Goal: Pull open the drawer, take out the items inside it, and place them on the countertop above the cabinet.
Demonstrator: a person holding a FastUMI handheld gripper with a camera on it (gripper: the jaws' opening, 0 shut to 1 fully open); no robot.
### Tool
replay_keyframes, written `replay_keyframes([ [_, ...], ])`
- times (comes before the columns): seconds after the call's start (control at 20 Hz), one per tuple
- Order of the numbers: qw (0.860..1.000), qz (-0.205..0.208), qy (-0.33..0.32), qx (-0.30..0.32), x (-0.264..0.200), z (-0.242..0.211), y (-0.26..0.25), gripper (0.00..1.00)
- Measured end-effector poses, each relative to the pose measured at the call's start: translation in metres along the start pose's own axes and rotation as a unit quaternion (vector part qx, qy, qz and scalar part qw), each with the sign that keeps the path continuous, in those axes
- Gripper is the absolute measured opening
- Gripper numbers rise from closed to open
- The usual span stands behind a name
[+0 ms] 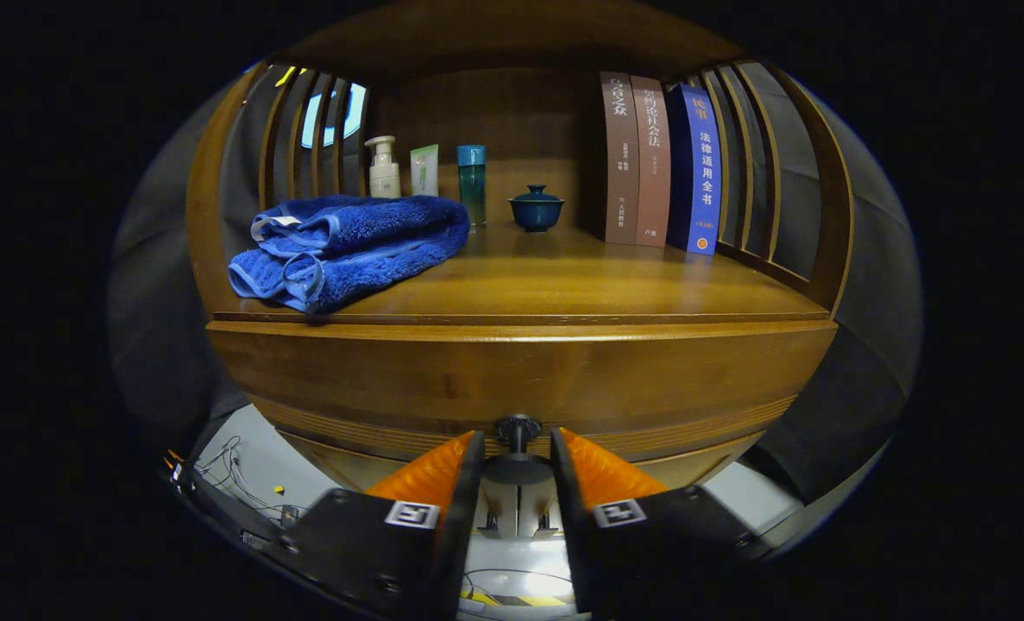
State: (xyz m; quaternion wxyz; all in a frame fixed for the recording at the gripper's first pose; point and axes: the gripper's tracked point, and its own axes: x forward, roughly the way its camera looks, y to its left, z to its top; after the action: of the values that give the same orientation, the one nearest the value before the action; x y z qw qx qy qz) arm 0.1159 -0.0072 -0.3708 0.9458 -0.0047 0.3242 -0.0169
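Note:
A wooden cabinet faces me, and its drawer front (520,379) runs just under the countertop (581,289). A small dark round knob (518,429) sticks out of the drawer's lower middle. My gripper (518,448) is right at it, with one finger on each side of the knob and both pressing against its disc. The drawer's inside is hidden from here. A folded blue towel (348,246) lies on the left of the countertop.
At the back of the countertop stand a white pump bottle (383,168), a pale tube (424,170), a teal bottle (471,183) and a dark lidded bowl (536,210). Three upright books (658,164) stand at the right. Slatted wooden sides close in both ends. Cables (235,483) lie on the floor lower left.

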Motion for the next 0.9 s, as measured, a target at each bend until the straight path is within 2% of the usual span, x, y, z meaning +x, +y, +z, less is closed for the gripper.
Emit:
replay_keyframes([
  [0.1, 1.000, -0.002, -0.001, -0.003, -0.002, 0.005, 0.002, 0.45],
  [0.2, 1.000, -0.003, 0.002, -0.007, -0.002, 0.001, 0.001, 0.37],
  [0.55, 1.000, 0.003, 0.012, -0.013, -0.018, -0.006, 0.002, 0.37],
  [0.9, 0.999, 0.007, 0.036, -0.008, -0.077, -0.033, 0.000, 0.37],
])
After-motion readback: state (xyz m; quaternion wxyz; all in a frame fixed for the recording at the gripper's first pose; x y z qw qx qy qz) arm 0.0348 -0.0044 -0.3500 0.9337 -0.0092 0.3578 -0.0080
